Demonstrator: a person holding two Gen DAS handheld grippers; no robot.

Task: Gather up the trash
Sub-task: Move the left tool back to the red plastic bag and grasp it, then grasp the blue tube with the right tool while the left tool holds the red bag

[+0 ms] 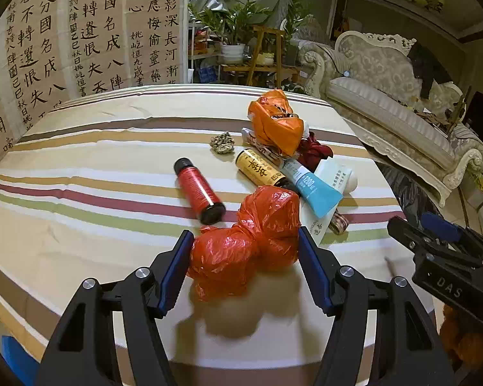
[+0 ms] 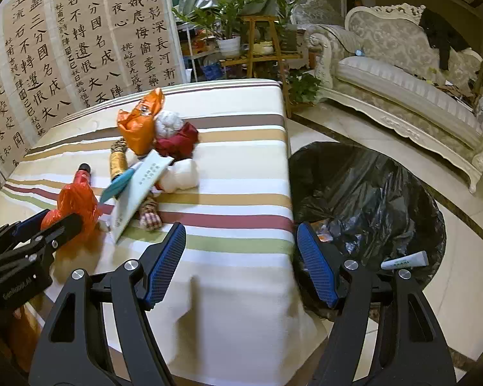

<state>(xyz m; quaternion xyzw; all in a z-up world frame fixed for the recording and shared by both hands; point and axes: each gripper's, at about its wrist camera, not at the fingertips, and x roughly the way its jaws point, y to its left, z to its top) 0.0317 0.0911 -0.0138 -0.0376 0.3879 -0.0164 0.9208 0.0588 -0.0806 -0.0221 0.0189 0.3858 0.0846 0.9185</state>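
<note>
A crumpled red plastic bag (image 1: 248, 241) sits between the fingers of my left gripper (image 1: 244, 247), which touch both its sides; it casts a shadow on the cloth below and also shows in the right wrist view (image 2: 75, 206). Behind it lie a red bottle (image 1: 199, 190), a gold bottle (image 1: 260, 169), a blue tube (image 1: 315, 186), an orange bag (image 1: 273, 122) and dark red cloth (image 1: 312, 151). My right gripper (image 2: 241, 257) is open and empty over the table's right edge, beside a bin with a black liner (image 2: 364, 199) that holds a white tube (image 2: 404, 260).
A striped tablecloth (image 2: 235, 160) covers the table. A white paper card (image 2: 138, 193), a white wad (image 2: 180, 173) and a small patterned roll (image 2: 149, 215) lie in the pile. A sofa (image 2: 402, 90) and plants (image 2: 232, 9) stand behind. Calligraphy sheets hang at left.
</note>
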